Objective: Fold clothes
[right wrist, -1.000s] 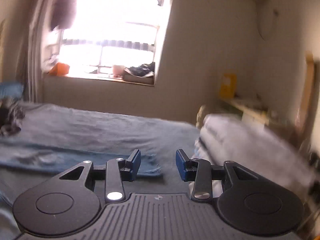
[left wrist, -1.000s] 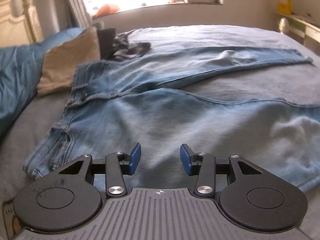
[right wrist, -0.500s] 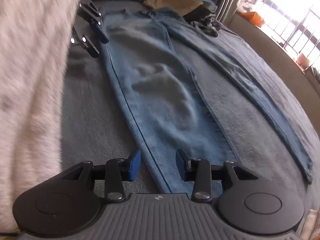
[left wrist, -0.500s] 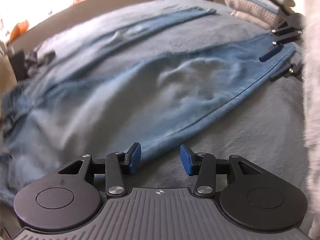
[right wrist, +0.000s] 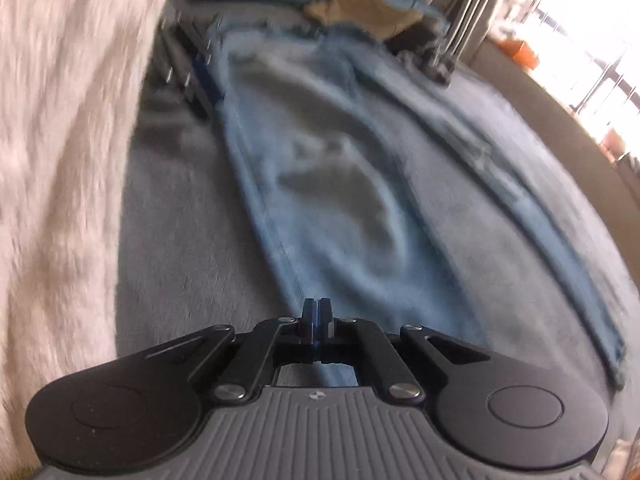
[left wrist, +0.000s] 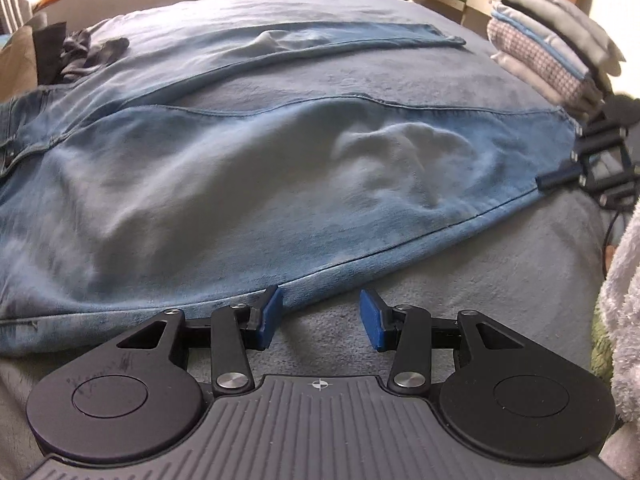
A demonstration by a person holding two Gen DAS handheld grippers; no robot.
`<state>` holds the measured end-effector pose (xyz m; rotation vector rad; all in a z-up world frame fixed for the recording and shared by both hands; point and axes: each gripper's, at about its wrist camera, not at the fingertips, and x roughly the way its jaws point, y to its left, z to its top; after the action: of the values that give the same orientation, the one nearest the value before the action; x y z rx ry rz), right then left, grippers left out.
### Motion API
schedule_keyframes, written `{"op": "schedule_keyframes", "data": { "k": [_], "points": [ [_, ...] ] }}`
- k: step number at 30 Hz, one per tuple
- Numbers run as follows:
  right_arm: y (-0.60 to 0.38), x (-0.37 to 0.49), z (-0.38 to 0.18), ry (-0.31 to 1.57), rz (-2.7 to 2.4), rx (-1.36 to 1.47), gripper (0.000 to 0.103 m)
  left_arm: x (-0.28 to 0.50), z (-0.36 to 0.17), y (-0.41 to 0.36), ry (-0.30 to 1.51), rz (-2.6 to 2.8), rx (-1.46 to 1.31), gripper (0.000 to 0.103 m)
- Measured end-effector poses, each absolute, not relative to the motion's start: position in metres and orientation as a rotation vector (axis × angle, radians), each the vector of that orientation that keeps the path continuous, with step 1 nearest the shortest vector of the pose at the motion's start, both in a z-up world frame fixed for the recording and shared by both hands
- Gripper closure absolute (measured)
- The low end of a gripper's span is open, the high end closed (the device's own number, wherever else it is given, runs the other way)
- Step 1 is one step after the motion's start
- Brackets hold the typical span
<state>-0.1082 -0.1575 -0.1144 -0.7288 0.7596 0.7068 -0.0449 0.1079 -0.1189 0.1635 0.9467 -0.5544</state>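
Since a second ago the right gripper (right wrist: 316, 312) has swung down from facing the window wall to the bed, and its jaws, apart then, are now pressed together; the left gripper (left wrist: 320, 316) has turned from the waistband end toward the hem end of the jeans (left wrist: 224, 184).

Left wrist view: the jeans lie spread flat on the grey blanket (left wrist: 480, 280), waistband at the left edge, legs running right. The near leg's lower seam passes just beyond the left gripper's blue pads (left wrist: 269, 314); the jaws stand part open with only blanket between them, holding nothing. At the near leg's hem, far right, the right gripper (left wrist: 560, 176) shows as a dark linkage with a blue tip at the cloth's corner. Only this view shows the stack of folded clothes (left wrist: 552, 60) beyond the hem, the dark crumpled garment (left wrist: 88, 56) at far left, and a fluffy white sleeve (left wrist: 624, 320) at the right edge.

Right wrist view, blurred: the jeans (right wrist: 320, 184) run away toward the pillows (right wrist: 360, 4). The right gripper's jaws are closed at the hem edge of the near leg; whether denim is pinched between them cannot be told. The left gripper (right wrist: 200, 80) appears far up along the seam. Pale fluffy fabric (right wrist: 60, 160) fills the left side.

No readable writing shows in either view.
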Motion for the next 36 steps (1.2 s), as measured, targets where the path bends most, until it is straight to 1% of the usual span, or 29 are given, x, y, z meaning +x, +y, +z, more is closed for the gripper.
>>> {"op": "schedule_keyframes", "data": {
  "k": [2,5,6,7,8,11,12,13,15,17,21,22,25,26,27,28,29,30,31,33,36],
  "points": [
    [-0.157,-0.111,-0.122,0.754,0.686,-0.745,0.103,-0.043,-0.118,0.109,0.946,-0.553,0.154,0.061],
    [-0.162,-0.106,-0.112,0.778,0.658,-0.597,0.102,-0.040,-0.116,0.114,0.967,-0.549,0.093,0.061],
    [-0.163,-0.104,-0.109,0.785,0.649,-0.547,0.096,-0.039,-0.116,0.118,0.983,-0.544,0.055,0.061],
    [-0.165,-0.101,-0.106,0.793,0.639,-0.495,0.086,-0.038,-0.116,0.121,1.000,-0.538,0.012,0.061],
    [-0.173,-0.094,-0.103,0.846,0.625,-0.360,0.082,-0.038,-0.116,0.126,1.023,-0.527,-0.043,0.061],
    [-0.209,-0.080,-0.106,1.009,0.549,0.105,0.078,-0.040,-0.121,0.144,1.081,-0.487,-0.230,0.061],
    [-0.222,-0.077,-0.109,1.055,0.519,0.260,0.074,-0.040,-0.124,0.151,1.095,-0.467,-0.290,0.061],
    [-0.235,-0.080,-0.118,1.087,0.473,0.396,0.071,-0.040,-0.127,0.157,1.103,-0.439,-0.336,0.061],
    [-0.261,-0.086,-0.135,1.139,0.375,0.666,0.071,-0.036,-0.134,0.170,1.112,-0.382,-0.443,0.061],
    [-0.288,-0.098,-0.152,1.124,0.236,0.882,0.070,-0.032,-0.141,0.184,1.118,-0.336,-0.578,0.061],
    [-0.333,-0.135,-0.179,0.955,-0.003,1.275,0.070,-0.026,-0.149,0.194,1.112,-0.291,-0.705,0.061],
    [-0.340,-0.144,-0.184,0.907,-0.048,1.343,0.070,-0.024,-0.150,0.196,1.110,-0.282,-0.728,0.061],
    [-0.345,-0.158,-0.192,0.794,-0.157,1.432,0.070,-0.022,-0.151,0.194,1.100,-0.259,-0.728,0.063],
    [-0.345,-0.160,-0.196,0.753,-0.176,1.462,0.070,-0.021,-0.151,0.193,1.097,-0.251,-0.721,0.067],
    [-0.345,-0.162,-0.201,0.713,-0.195,1.491,0.074,-0.021,-0.151,0.192,1.093,-0.244,-0.714,0.074],
    [-0.344,-0.163,-0.203,0.687,-0.206,1.502,0.077,-0.020,-0.151,0.192,1.090,-0.236,-0.709,0.077],
    [-0.342,-0.164,-0.205,0.662,-0.218,1.513,0.080,-0.020,-0.151,0.192,1.086,-0.229,-0.707,0.083],
    [-0.341,-0.164,-0.204,0.642,-0.230,1.504,0.090,-0.019,-0.150,0.192,1.083,-0.221,-0.704,0.089],
    [-0.339,-0.166,-0.202,0.626,-0.245,1.478,0.099,-0.019,-0.150,0.192,1.079,-0.215,-0.704,0.091],
    [-0.336,-0.169,-0.195,0.607,-0.258,1.439,0.101,-0.021,-0.148,0.194,1.069,-0.210,-0.714,0.099],
    [-0.330,-0.174,-0.178,0.595,-0.273,1.382,0.101,-0.026,-0.141,0.194,1.047,-0.214,-0.698,0.102]
  ]
}}
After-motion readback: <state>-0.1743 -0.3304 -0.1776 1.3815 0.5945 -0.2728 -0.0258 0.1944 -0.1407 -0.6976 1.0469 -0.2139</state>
